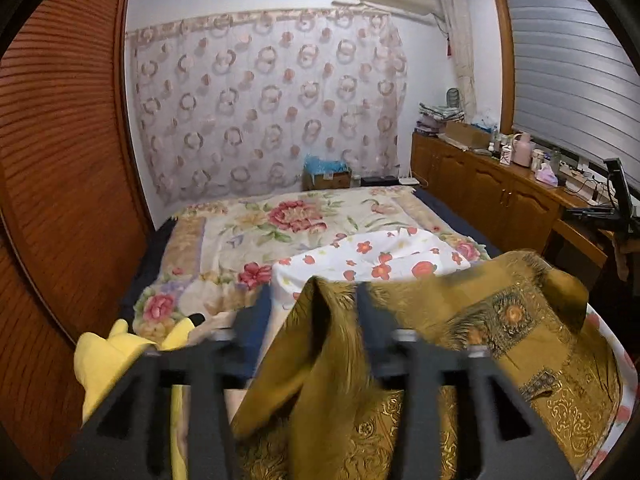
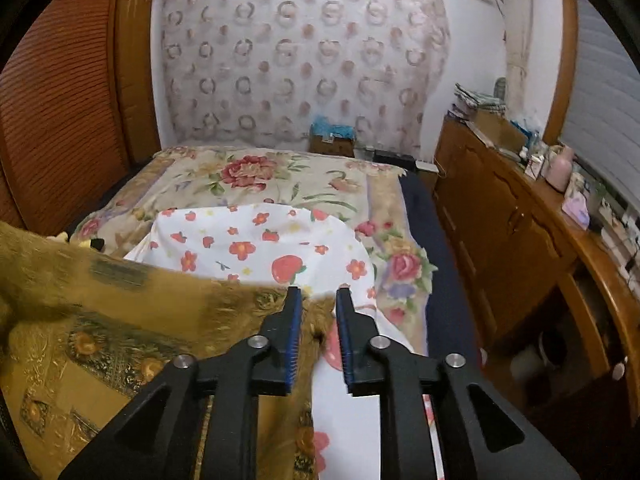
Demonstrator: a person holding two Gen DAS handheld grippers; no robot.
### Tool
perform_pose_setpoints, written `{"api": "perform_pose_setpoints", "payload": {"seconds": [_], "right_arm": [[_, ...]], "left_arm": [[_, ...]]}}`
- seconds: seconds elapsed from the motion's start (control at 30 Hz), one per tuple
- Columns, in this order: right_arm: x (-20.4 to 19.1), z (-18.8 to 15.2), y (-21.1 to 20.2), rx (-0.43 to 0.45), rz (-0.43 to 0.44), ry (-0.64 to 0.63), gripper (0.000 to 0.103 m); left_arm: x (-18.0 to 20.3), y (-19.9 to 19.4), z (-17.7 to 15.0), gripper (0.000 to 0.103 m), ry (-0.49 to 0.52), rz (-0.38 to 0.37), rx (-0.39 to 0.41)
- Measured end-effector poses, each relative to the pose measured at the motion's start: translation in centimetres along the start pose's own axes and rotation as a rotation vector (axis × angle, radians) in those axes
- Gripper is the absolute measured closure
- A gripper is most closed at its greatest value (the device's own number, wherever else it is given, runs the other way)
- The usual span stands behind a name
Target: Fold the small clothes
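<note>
An olive-gold patterned cloth (image 1: 500, 320) lies over a white sheet with red flowers (image 1: 380, 256) on the bed. My left gripper (image 1: 316, 296) has its fingers apart, with a raised fold of the gold cloth between them; the view is blurred there. In the right wrist view the same gold cloth (image 2: 120, 320) spreads to the left. My right gripper (image 2: 318, 296) has its jaws a little apart around the cloth's right edge. The white flowered sheet (image 2: 260, 240) lies beyond and below it.
A floral bedspread (image 1: 280, 216) covers the bed. A yellow plush toy (image 1: 108, 356) lies at the near left. A wooden louvred wardrobe (image 1: 60, 140) stands on the left. A wooden sideboard (image 2: 520, 220) with bottles and clutter runs along the right.
</note>
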State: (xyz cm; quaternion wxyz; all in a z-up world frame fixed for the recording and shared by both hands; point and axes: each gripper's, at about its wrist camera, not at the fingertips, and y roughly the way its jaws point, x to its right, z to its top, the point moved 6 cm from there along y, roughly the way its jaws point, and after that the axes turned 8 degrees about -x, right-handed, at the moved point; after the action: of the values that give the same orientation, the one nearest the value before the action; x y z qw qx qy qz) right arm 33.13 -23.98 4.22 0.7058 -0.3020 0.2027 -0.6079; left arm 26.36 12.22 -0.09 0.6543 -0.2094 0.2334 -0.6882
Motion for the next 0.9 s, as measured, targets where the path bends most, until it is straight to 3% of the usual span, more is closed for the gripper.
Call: {"api": "perform_pose_setpoints", "payload": {"seconds": [0.1, 0.13, 0.23, 0.33, 0.53, 0.63, 0.9], "right_arm": [[-0.5, -0.7, -1.1, 0.014, 0.011, -0.008, 0.070], [-0.7, -1.0, -1.3, 0.016, 0.025, -0.007, 0.064], [-1.5, -2.8, -1.4, 0.016, 0.065, -0.013, 0.054], [-1.4, -6.1, -0.6, -0.023, 0.121, -0.004, 0.053], [-3.3, -9.5, 1.7, -0.088, 0.161, -0.027, 0.051], [-3.1, -9.6, 3.1, -0.106, 0.132, -0.051, 0.044], [-2.5, -9.2, 3.3, -0.161, 0.057, -0.072, 0.041]], "left_arm": [[0.7, -0.9, -1.1, 0.028, 0.033, -0.016, -0.012], [0.8, -1.1, -1.4, 0.025, 0.039, -0.015, -0.012], [1.3, -1.7, -3.2, 0.025, 0.039, -0.029, -0.022], [1.4, -1.9, -5.4, 0.025, 0.030, -0.018, -0.050], [1.6, -1.6, -9.1, 0.025, 0.017, -0.024, -0.115], [1.1, -1.1, -10.3, 0.025, 0.010, -0.003, -0.144], [-1.1, -0.6, -12.6, 0.025, -0.040, 0.035, -0.181]]}}
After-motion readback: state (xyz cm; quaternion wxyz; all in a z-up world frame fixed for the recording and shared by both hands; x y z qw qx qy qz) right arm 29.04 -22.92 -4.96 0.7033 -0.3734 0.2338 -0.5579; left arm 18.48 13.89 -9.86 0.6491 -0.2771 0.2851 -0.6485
